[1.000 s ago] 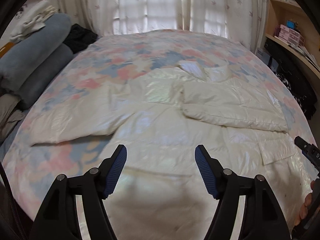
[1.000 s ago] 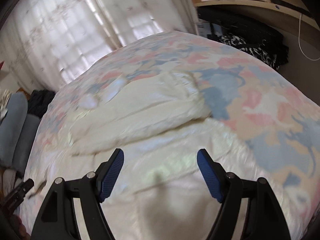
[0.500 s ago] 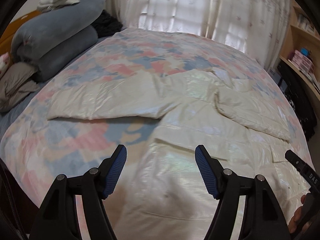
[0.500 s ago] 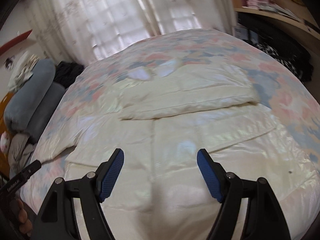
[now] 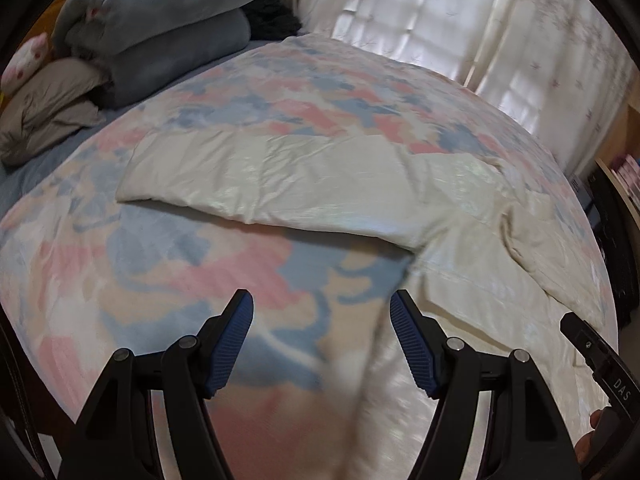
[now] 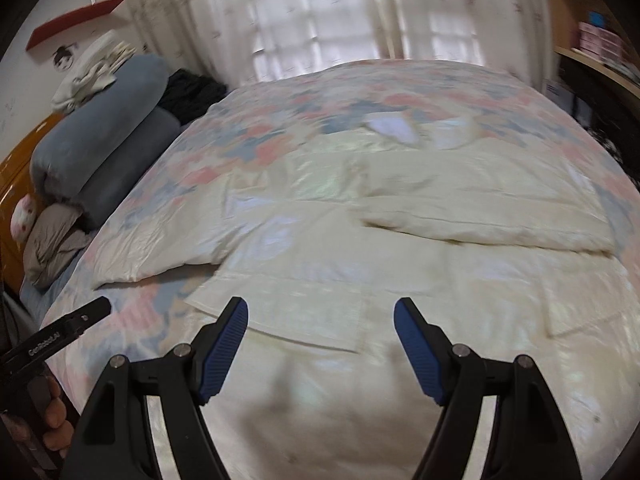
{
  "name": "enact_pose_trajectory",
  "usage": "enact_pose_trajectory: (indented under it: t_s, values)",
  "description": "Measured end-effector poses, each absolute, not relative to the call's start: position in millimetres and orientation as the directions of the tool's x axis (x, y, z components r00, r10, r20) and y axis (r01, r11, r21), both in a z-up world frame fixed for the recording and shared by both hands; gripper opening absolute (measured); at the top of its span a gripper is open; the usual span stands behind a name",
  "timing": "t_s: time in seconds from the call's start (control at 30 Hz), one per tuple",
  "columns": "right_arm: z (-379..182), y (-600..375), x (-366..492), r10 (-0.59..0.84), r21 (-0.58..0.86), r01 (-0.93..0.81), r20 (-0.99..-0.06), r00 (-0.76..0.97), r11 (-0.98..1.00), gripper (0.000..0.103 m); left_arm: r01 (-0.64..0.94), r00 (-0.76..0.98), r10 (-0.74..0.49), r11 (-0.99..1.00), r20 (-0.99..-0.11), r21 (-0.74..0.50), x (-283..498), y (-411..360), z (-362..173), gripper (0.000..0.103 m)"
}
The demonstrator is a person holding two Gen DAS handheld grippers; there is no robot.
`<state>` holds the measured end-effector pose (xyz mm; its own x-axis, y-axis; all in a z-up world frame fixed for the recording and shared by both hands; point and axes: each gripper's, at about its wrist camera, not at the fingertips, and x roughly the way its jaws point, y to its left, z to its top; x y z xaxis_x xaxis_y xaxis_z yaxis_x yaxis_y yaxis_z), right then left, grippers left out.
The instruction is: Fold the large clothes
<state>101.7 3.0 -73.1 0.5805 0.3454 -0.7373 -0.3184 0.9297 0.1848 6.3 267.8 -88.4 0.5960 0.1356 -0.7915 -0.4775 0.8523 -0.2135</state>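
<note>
Spread on patterned bedspread (image 5: 168, 292): cream jacket (image 6: 400, 280), left sleeve (image 5: 256, 176) flung out. Left gripper (image 5: 322, 338) and right gripper (image 6: 320, 344) wide open, empty. Best to pinch sleeve's far-left cuff end, then fold across body.

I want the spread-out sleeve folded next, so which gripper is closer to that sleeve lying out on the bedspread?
Left. The left gripper faces the outstretched sleeve just ahead; the right gripper hovers over the jacket's body, the sleeve off to its left.
</note>
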Motion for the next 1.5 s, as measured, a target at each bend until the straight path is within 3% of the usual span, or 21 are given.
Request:
enact_pose_trajectory:
  t_s: [0.23, 0.47, 0.67, 0.93, 0.97, 1.0, 1.13, 1.3, 1.5]
  values:
    - [-84.0, 69.3, 120.8, 0.397, 0.165, -0.426, -0.74, 0.543, 0.889, 0.076, -0.527, 0.586, 0.13, 0.811, -0.8, -0.254, 21.2, 318.5, -114.9, 0.069]
    - [-88.7, 127.1, 147.1, 0.441, 0.149, -0.499, -0.716, 0.541, 0.854, 0.074, -0.57, 0.605, 0.052, 0.725, -0.795, -0.387, 40.4, 377.6, -152.5, 0.069]
    - [-111.0, 175.2, 180.6, 0.447, 0.119, -0.547, -0.731, 0.517, 0.828, 0.032, -0.617, 0.634, 0.002, 0.605, -0.773, -0.504, 43.7, 420.4, -188.6, 0.069]
    - [-159.6, 201.5, 203.3, 0.432, 0.137, -0.557, -0.787, 0.441, 0.819, 0.028, -0.643, 0.695, 0.06, 0.498, -0.717, -0.582, 56.5, 459.3, -209.1, 0.069]
    - [-164.2, 201.6, 203.3, 0.431, 0.138, -0.558, -0.79, 0.436, 0.818, 0.028, -0.647, 0.695, 0.073, 0.495, -0.715, -0.579, 58.9, 461.0, -209.7, 0.067]
    - [-167.9, 200.6, 203.6, 0.434, 0.144, -0.558, -0.79, 0.432, 0.817, 0.028, -0.662, 0.688, 0.103, 0.493, -0.718, -0.564, 63.1, 462.6, -210.1, 0.059]
    - [-175.8, 198.2, 205.0, 0.452, 0.168, -0.56, -0.788, 0.418, 0.812, 0.028, -0.692, 0.677, 0.154, 0.465, -0.719, -0.552, 67.8, 471.9, -210.7, 0.012]
    - [-177.8, 200.1, 201.9, 0.443, 0.148, -0.567, -0.789, 0.426, 0.81, 0.028, -0.69, 0.682, 0.272, 0.545, -0.678, -0.476, 68.9, 451.7, -164.4, 0.005]
    - [-161.5, 185.0, 202.6, 0.512, 0.256, -0.556, -0.774, 0.372, 0.791, 0.028, -0.58, 0.757, 0.35, 0.749, -0.552, -0.32, 81.2, 385.3, -47.4, 0.005]
